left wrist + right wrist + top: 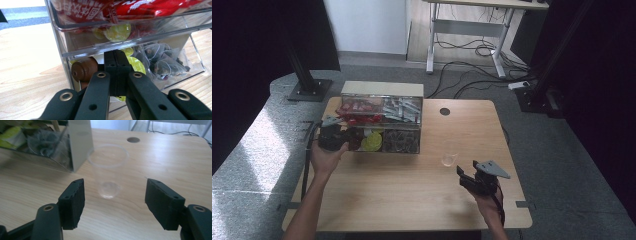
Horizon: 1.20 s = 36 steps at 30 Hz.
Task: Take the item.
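Observation:
A clear drawer box (381, 90) stands at the table's back left, holding red packets (140, 7), yellow-green capsules (136, 64), a brown capsule (83, 70) and tea bags (160, 62). My left gripper (346, 137) is at the box's front left corner. In the left gripper view its jaws are pressed together (116, 60) at the front of the lower drawer; I cannot tell whether they pinch the thin clear wall. An empty clear plastic cup (448, 159) stands upright right of the box. My right gripper (466, 172) is open, held short of the cup (110, 190) and not touching it.
A round cable hole (444, 111) lies in the tabletop behind the cup. Bare wood spreads between the cup and the near edge. Beyond the table stand a black stand base (309, 90), a white desk frame (467, 30) and loose floor cables (482, 50).

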Motion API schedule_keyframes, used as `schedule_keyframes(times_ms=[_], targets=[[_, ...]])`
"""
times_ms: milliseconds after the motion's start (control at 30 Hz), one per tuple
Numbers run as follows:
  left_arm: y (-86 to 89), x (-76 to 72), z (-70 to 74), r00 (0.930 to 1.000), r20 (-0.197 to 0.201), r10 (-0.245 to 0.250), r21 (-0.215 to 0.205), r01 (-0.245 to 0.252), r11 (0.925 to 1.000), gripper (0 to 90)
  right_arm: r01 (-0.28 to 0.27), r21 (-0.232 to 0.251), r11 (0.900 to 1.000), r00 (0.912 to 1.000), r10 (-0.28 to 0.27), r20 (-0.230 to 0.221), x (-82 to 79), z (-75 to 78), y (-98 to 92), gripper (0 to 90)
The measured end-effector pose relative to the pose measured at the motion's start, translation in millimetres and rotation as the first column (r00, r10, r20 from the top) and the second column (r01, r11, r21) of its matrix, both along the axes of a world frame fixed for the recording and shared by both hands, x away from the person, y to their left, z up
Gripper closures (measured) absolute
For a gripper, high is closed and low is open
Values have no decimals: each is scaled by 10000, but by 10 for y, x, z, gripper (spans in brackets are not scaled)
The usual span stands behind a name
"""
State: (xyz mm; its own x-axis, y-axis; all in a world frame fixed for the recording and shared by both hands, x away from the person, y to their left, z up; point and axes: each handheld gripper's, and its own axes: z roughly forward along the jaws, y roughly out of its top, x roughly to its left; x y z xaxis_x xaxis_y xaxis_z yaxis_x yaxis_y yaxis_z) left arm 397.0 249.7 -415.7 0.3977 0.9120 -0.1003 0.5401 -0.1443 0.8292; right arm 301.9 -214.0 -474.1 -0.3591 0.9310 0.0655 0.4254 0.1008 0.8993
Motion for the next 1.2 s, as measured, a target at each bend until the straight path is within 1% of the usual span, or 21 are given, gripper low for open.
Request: schedule_keyframes(times_ms=[267,367,500,600,700,767,967,1000,1067,1100,1200], targets=[[3,6,6,10000,-40,-17,4,17,10000,900,-276,131,9995,9996,274,121,58,87,97,345],[6,10,4,10000,-67,-31,8,31,10000,900,-393,263,9989,9991,389,174,102,114,155,349],[5,9,4,10000,-69,-31,20,32,10000,900,-512,240,9984,9985,507,219,125,134,210,352],[5,9,4,10000,-69,-32,24,32,10000,900,-705,173,9974,9971,699,294,148,168,281,363],[4,9,4,10000,-76,-30,40,30,10000,900,-893,279,9956,9956,884,295,196,196,342,381],[3,9,4,10000,-80,-32,55,32,10000,900,-1004,342,9944,9946,994,294,216,204,371,397],[0,14,4,9999,-95,-36,64,36,10000,900,-1297,306,9911,9910,1285,380,243,206,459,441],[-3,15,1,9999,-95,-35,67,35,10000,900,-1415,335,9894,9893,1401,400,250,205,495,460],[-3,17,0,9999,-96,-42,70,42,10000,900,-1473,344,9885,9884,1458,416,254,205,512,467],[-7,19,-3,9999,-93,-42,72,43,10000,900,-1582,373,9867,9867,1566,447,263,204,542,478],[-8,21,-4,9999,-105,-57,67,58,10000,900,-1699,456,9844,9850,1682,397,281,195,587,489]])
